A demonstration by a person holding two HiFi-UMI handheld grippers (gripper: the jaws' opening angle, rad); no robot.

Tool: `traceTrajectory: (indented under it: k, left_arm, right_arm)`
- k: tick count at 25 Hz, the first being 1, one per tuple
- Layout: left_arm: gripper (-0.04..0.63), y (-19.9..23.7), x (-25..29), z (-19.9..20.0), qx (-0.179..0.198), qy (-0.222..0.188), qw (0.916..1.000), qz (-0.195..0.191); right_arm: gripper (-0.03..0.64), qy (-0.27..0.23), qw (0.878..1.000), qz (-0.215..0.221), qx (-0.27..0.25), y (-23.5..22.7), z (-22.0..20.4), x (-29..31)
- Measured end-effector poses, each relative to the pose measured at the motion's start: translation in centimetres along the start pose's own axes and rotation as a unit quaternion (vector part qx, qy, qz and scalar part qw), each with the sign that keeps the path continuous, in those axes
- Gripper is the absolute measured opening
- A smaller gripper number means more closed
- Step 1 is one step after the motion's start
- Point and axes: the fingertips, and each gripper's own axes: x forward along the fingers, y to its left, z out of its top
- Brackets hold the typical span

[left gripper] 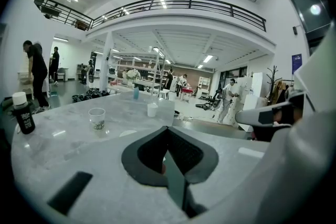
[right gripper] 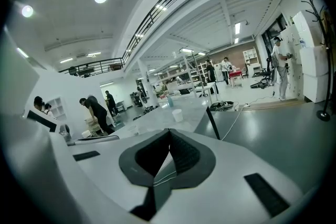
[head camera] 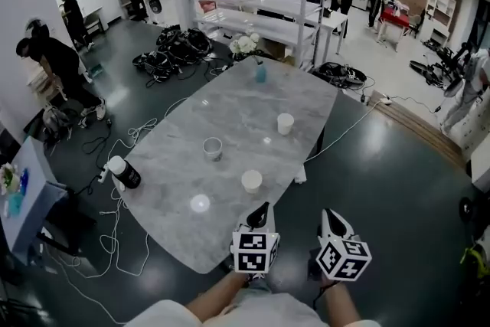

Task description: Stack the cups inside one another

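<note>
On the grey marble-topped table (head camera: 230,107), the clear plastic cup (head camera: 212,148), near white paper cup (head camera: 251,181) and far white paper cup (head camera: 285,123) stand well apart, unstacked. A clenched jaw nudging one could tip it. The left gripper (head camera: 262,210) and right gripper (head camera: 330,218), both clenched and empty, hover side by side at the near edge, tilted slightly down
</note>
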Motion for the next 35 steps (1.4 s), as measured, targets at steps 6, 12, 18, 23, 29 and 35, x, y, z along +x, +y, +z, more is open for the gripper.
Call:
traceTrajectory:
  k: [6, 12, 18, 23, 29, 35]
  left_arm:
    - [-0.006, 1.3, 1.7, 0.2, -0.014, 0.010, 0.9998, 0.005]
    - [-0.006, 3.5, 3.4, 0.2, -0.029, 0.017, 0.9994, 0.013]
    - [-0.006, 5.8, 4.5, 0.3, -0.043, 0.017, 0.9986, 0.025]
    - [-0.006, 8.0, 4.6, 0.2, -0.058, 0.020, 0.9968, 0.051]
    - [-0.006, 10.8, 4.0, 0.1, -0.081, 0.015, 0.9908, 0.107]
    - [-0.006, 13.6, 4.2, 1.1, -0.099, 0.005, 0.9779, 0.184]
  right_arm:
    - [0.008, 0.021, 1.000, 0.010, -0.002, 0.3, 0.2, 2.9]
    - [0.008, 0.036, 0.999, 0.025, -0.006, 1.8, 0.0, 6.2]
    - [0.008, 0.044, 0.999, 0.025, -0.014, 2.2, 0.3, 8.5]
    - [0.008, 0.057, 0.998, 0.034, -0.021, 2.6, 0.7, 10.4]
    - [0.008, 0.070, 0.994, 0.073, -0.032, 3.6, 1.1, 13.4]
    - [0.008, 0.097, 0.984, 0.142, -0.047, 5.5, 2.0, 18.9]
